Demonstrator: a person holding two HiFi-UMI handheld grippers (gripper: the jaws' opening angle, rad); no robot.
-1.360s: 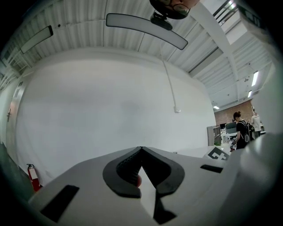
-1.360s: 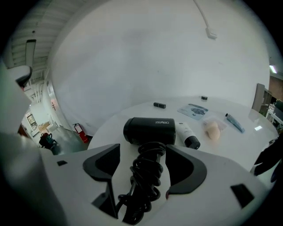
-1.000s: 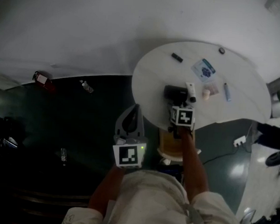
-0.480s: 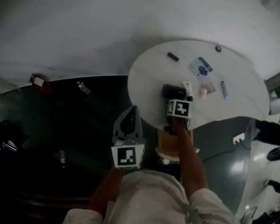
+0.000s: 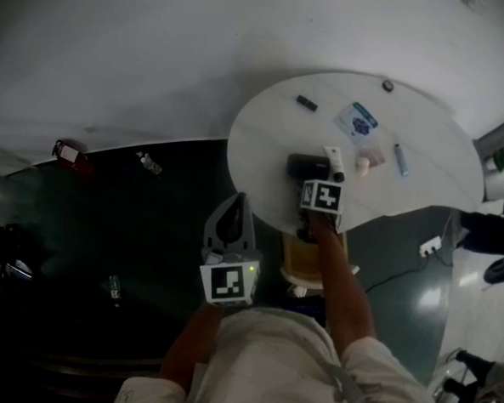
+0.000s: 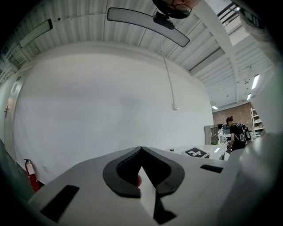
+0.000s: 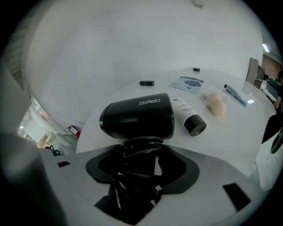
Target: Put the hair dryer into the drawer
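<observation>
The black hair dryer (image 5: 307,166) lies on its side on the round white table (image 5: 423,190), near the table's front edge. In the right gripper view its barrel (image 7: 137,117) is just ahead, and its handle with the coiled black cord runs back between my jaws. My right gripper (image 5: 318,180) (image 7: 142,152) points steeply down over that handle. Its jaws have just been closing, and a sliver of gap still shows beside the cord. My left gripper (image 5: 235,200) (image 6: 141,148) hangs level off the table's left side, shut and empty.
Beside the dryer lie a white tube with a black cap (image 7: 189,117), a beige lump (image 7: 214,103), a blue-printed packet (image 7: 188,83), a thin tube (image 7: 234,95) and a small black piece (image 7: 147,82). A light wooden unit (image 5: 304,261) stands under the table edge. A red extinguisher (image 5: 67,154) sits on the dark floor.
My right gripper has shifted slightly toward the hair dryer and rolled a little. The left gripper has stayed where it was.
</observation>
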